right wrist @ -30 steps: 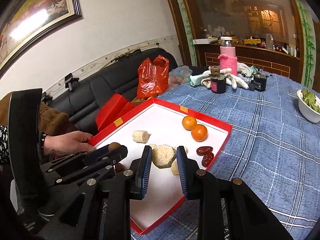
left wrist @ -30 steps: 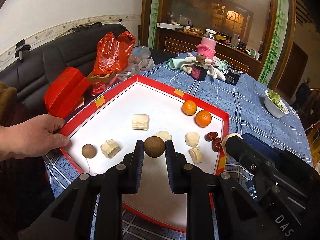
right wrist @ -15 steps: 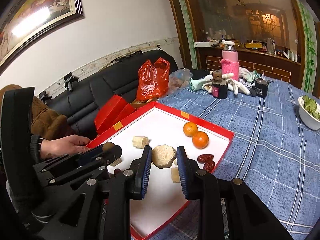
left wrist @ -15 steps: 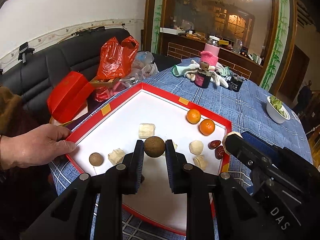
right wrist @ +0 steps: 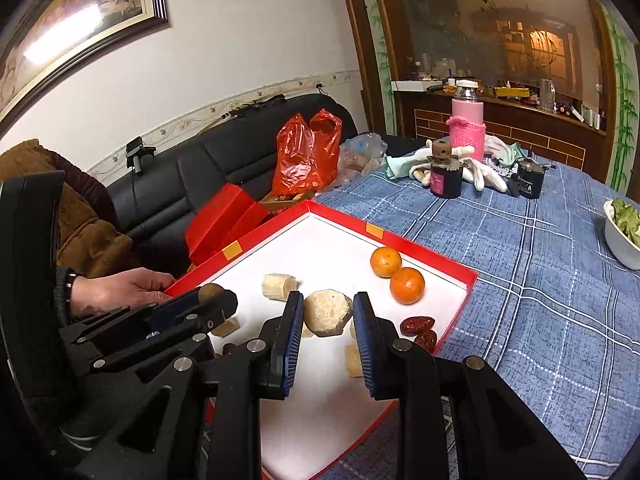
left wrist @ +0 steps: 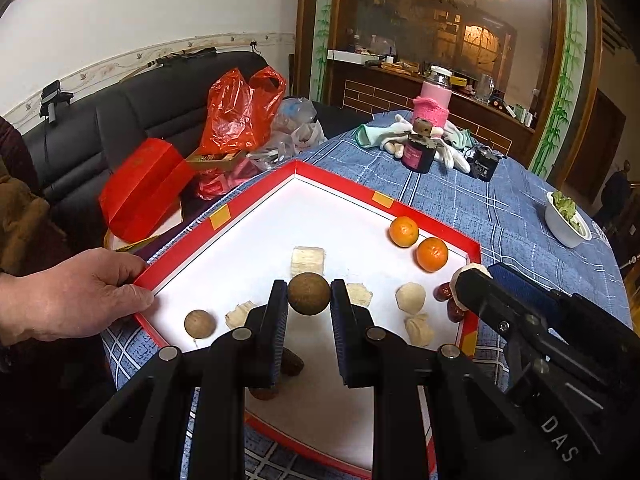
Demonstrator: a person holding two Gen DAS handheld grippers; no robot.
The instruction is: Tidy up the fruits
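Observation:
My left gripper (left wrist: 309,300) is shut on a brown round fruit (left wrist: 309,293) and holds it above the red-rimmed white tray (left wrist: 256,200). My right gripper (right wrist: 327,314) is shut on a pale lumpy peeled fruit (right wrist: 327,312) above the same tray (right wrist: 460,276); it also shows at the right of the left wrist view (left wrist: 468,276). On the tray lie two oranges (left wrist: 404,231) (left wrist: 432,254), another brown fruit (left wrist: 199,323), several pale pieces (left wrist: 307,260) and red dates (right wrist: 418,325).
A bare hand (left wrist: 68,292) grips the tray's left rim. On the blue checked tablecloth (right wrist: 540,280) stand a dark jar (right wrist: 444,176), a pink flask (right wrist: 466,120) and a white bowl of greens (right wrist: 622,232). A red bag (left wrist: 240,112) and a red box (left wrist: 140,184) lie on the sofa.
Both grippers have lifted and drawn back a little with their fruits held; the tray looks farther below. The hand stays on the rim.

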